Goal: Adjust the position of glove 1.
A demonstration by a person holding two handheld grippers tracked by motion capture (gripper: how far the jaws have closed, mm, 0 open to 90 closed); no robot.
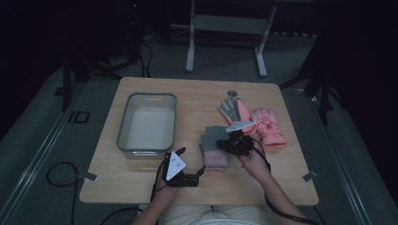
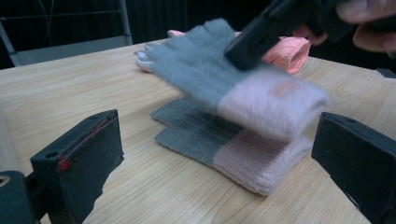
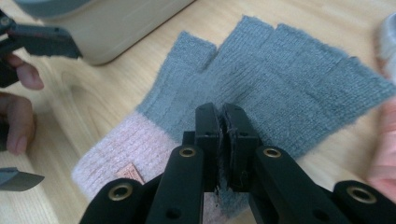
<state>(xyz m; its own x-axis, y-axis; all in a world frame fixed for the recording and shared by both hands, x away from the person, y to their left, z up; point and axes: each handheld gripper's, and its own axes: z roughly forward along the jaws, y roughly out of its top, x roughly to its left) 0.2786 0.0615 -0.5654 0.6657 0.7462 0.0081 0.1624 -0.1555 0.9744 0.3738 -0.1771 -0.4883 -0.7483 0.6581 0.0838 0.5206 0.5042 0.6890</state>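
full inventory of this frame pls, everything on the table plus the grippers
Knit glove, lifted: 1, grey with pink cuff, held above the table in the right gripper.
Knit glove, lying: 1, grey with pink cuff, flat on the table under the lifted one.
Padded gloves: 2, pink, one showing a grey palm, right part of the table, overlapping.
Bin: 1, grey, translucent, nothing in it, left half of the table.
Table: 1, light wood.
Metal frame: 1, pale grey, on the floor beyond the table.
Left gripper: black, jaws open, near the front edge beside the bin.
Right gripper: black, jaws shut on the lifted glove's grey part.
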